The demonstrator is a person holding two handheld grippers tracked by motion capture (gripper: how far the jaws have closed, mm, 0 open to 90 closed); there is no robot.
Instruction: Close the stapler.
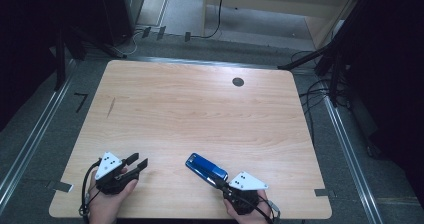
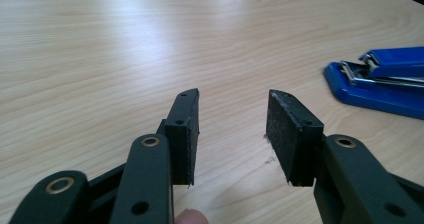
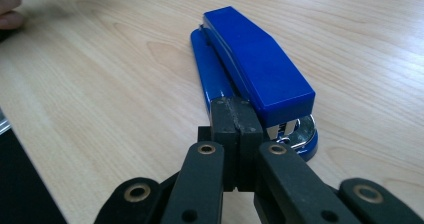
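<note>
A blue stapler (image 1: 205,167) lies flat on the wooden table (image 1: 200,109) near its front edge, right of centre. My right gripper (image 1: 220,183) sits at the stapler's rear end with its jaws pressed together and nothing between them. In the right gripper view the shut tips (image 3: 236,111) rest against the left side of the stapler (image 3: 255,64) at its hinge end. My left gripper (image 1: 136,161) is at the front left of the table, open and holding nothing. In the left gripper view its pads (image 2: 232,134) stand apart over bare wood, with the stapler (image 2: 380,79) off to the right.
A dark round grommet (image 1: 238,82) sits in the table's far right part. Cables (image 1: 320,91) and stand legs lie on the floor beyond the table. The other hand (image 3: 10,14) shows at the top left of the right gripper view.
</note>
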